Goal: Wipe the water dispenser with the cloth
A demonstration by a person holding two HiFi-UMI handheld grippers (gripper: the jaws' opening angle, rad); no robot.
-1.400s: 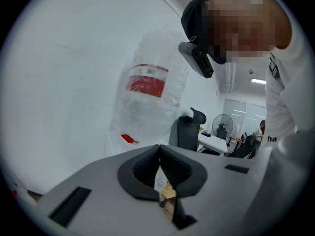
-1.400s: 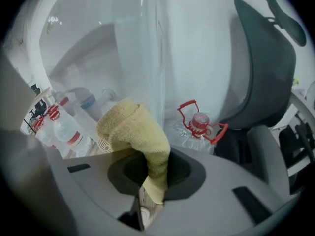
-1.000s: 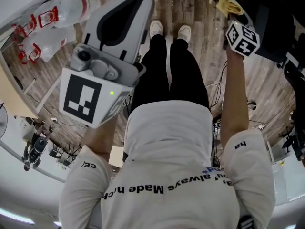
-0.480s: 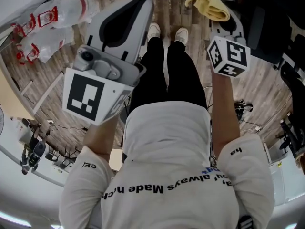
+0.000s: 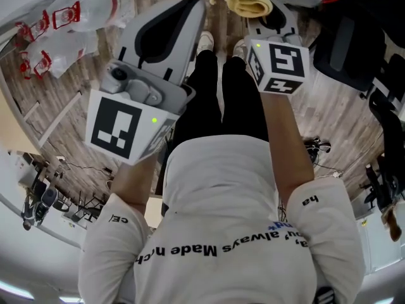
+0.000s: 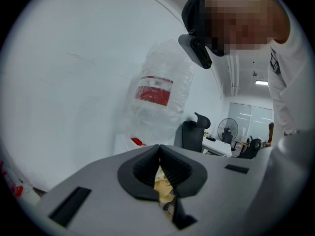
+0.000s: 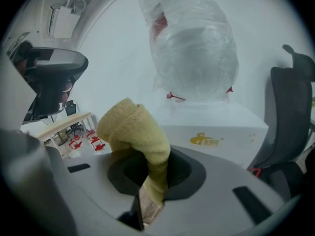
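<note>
1. The water dispenser (image 7: 216,132) stands ahead of the right tongs (image 7: 152,181). It is a white cabinet with a yellow logo on its front. An inverted water bottle (image 7: 194,48) in clear plastic wrap sits on its top.
2. The left tongs (image 6: 158,154) are closed with their pads meeting. Nothing appears to be held, and they point toward the wrapped bottle and the wall.
3. The right tongs are clamped on the yellow cloth (image 7: 138,132). A folded wad of it stands up above the jaws, and a thin tail hangs below.
4. In the right gripper view the cloth sits apart from the dispenser, with no contact on any face.

Assessment: the step in hand is the approach, cloth secured and wiping not yet begun. The next move calls for carrying the wad forward to the dispenser's top front edge. It then needs pressing flat and drawing across the panel, clear of the bottle's wrap. The grip is narrow, so the cloth may pull loose under pressure.
</note>
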